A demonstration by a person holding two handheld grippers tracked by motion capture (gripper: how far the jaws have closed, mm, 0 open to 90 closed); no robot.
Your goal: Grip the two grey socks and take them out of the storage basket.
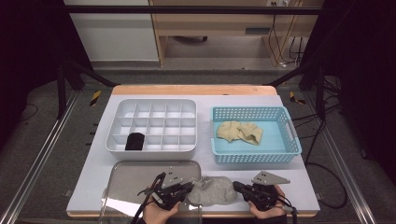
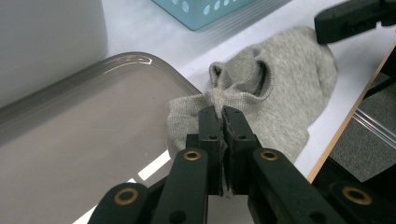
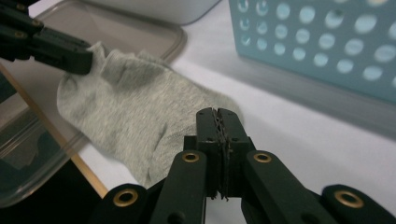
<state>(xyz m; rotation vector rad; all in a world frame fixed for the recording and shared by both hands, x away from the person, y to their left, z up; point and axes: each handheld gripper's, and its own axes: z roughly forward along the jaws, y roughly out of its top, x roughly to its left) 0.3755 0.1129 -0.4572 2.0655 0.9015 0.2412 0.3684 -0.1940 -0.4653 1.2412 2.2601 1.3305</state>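
This is a lab-style recording station rather than a home. Beyond the left gripper [image 1: 188,187] and right gripper [image 1: 237,187], a white worktop [image 1: 205,100] with a wooden edge stands inside a frame of black metal bars [image 1: 191,10], with dark curtains [image 1: 28,42] to either side. Farther off, loose cables [image 1: 285,42] hang by a plain wooden bench [image 1: 210,23], and yellow-black hazard tape [image 1: 95,97] marks the grey carpeted floor [image 1: 56,140]. Aluminium rails [image 1: 42,154] run alongside the worktop.

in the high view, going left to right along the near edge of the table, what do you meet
metal tray → left gripper → grey sock → right gripper
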